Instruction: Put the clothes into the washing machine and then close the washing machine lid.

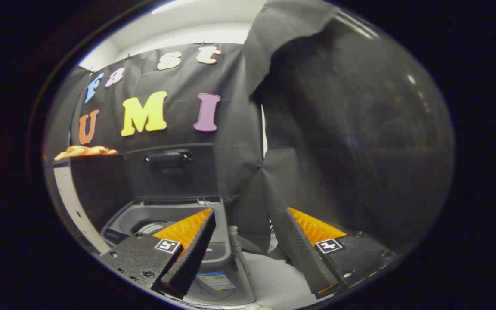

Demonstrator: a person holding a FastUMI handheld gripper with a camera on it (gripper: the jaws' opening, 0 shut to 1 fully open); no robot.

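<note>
While the view looks forward along the gripper, its two fingers stand spread wide apart with nothing held between them. Farthest left, an orange patterned garment lies on top of a dark cloth-covered ledge, well apart from the fingers. Just right of that, a grey top-loading washing machine sits low down beyond the left finger, which hides part of its tub opening. The machine's dark lid stands raised upright behind the opening, a black handle showing on its face. Between the fingers, a pale floor shows. Farther right, black booth cloth hangs close to the camera, rising beyond the right finger.
</note>
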